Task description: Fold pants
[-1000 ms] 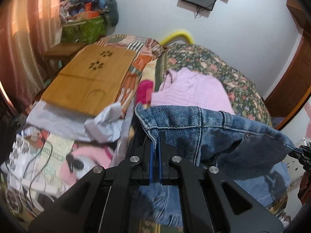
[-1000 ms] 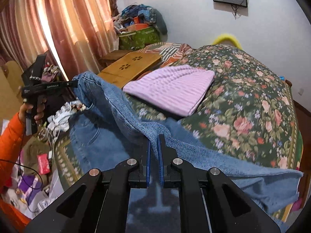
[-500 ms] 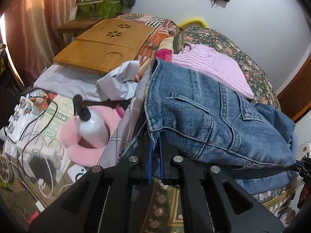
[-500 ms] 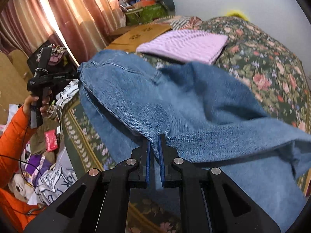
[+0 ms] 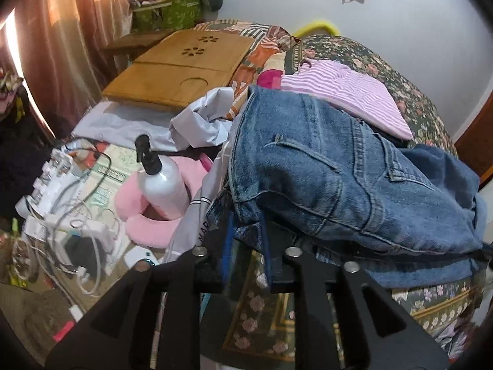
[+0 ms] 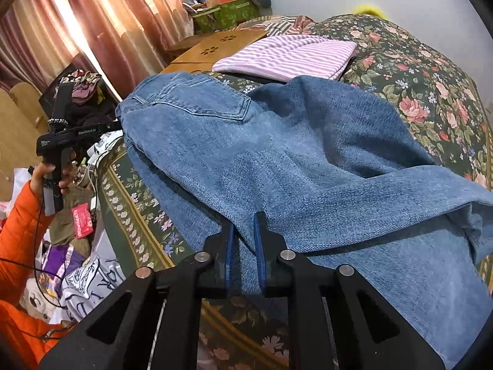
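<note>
Blue jeans (image 5: 323,166) lie folded over on the floral bedspread (image 6: 431,71), back pocket up; they also show in the right wrist view (image 6: 277,154). My left gripper (image 5: 246,237) has its jaws parted a little at the jeans' waistband corner, with denim hanging between them. My right gripper (image 6: 243,240) has its jaws parted a little around the folded denim edge near the bed's front. The left gripper also shows in the right wrist view (image 6: 64,135), held by a hand in an orange sleeve at the waistband.
A folded pink striped garment (image 6: 286,55) lies on the bed behind the jeans. A bamboo lap tray (image 5: 181,67), white cloth (image 5: 203,120), a pump bottle (image 5: 160,178) on a pink pillow, and cables and chargers (image 5: 61,215) lie left of the bed. Curtains hang far left.
Both grippers lowered the lifted jeans onto the bed, folding them over. The jaws of both have opened slightly from a tight pinch. The denim now rests flat.
</note>
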Tool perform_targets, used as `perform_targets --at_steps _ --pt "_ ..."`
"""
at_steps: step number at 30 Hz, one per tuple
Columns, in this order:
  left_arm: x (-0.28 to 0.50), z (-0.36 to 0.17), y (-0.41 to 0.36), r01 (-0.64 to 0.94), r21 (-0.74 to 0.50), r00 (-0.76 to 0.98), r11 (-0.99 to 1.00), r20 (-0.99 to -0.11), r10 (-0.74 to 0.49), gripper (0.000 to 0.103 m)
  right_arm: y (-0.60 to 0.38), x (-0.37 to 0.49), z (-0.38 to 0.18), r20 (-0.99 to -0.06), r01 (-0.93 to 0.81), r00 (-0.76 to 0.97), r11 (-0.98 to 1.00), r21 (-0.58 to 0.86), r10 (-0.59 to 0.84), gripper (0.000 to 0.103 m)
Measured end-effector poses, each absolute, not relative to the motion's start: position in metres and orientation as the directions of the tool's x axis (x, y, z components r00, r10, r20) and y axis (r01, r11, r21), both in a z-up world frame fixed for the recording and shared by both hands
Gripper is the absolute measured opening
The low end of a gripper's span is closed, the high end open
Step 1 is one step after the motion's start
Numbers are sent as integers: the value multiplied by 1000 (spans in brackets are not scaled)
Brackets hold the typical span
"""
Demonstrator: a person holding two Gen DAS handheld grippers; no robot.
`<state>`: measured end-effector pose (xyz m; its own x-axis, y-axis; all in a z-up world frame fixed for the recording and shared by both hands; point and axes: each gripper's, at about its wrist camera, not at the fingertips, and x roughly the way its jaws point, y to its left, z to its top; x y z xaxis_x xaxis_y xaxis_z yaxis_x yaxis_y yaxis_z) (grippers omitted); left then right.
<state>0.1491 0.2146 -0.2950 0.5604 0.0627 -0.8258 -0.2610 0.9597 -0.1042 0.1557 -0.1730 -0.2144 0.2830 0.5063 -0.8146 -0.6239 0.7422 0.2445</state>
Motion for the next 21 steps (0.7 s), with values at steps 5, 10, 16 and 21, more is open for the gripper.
perform_targets --at_steps 5,10,16,21 --pt "142 -264 202 -246 -76 597 966 -797 89 35 -189 155 -201 -800 -607 302 752 258 518 35" --pt "151 -230 178 -211 -93 643 973 -763 66 37 -228 154 -183 -778 -549 396 805 226 488 37" --pt "183 -195 128 -119 -126 705 985 -709 -6 52 -292 160 -162 -745 -418 516 883 213 423 40" --pt "219 -185 79 -28 -153 716 988 -693 -87 58 -350 174 -150 -733 -282 603 944 174 315 43"
